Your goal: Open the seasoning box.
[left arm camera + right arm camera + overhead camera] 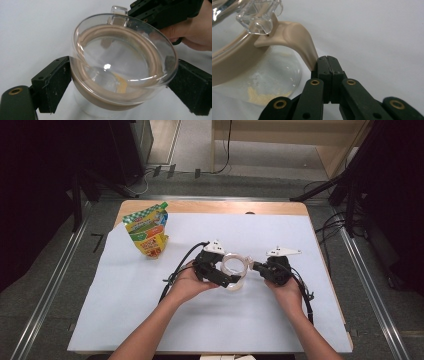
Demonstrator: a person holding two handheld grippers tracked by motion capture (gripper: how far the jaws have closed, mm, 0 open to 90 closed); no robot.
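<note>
Glass dominates the middle of the white sheet that covers the wooden table: a clear glass teapot with a beige plastic collar and handle stands there, and every other place is given from it. On its left side the left gripper is set with its jaws spread wide around the clear glass lid; in the left gripper view the black pads lie at both flanks of the lid's rim, seemingly touching, though a firm grip cannot be told. The lid is seen tilted on the beige collar, not seated flat. On the teapot's right side the right gripper is closed tight on the lower end of the beige handle, so the pot is steadied.

The step in hand is judged to be the handling of the lid. It would be done well if the handle were kept pinched without twisting, the pads were kept level on opposite sides of the rim, and the lid were moved straight along the collar's axis, since glass on hard pads may slip.

Well apart, to the teapot's far left, a colourful green-topped standing pouch is left untouched.
</note>
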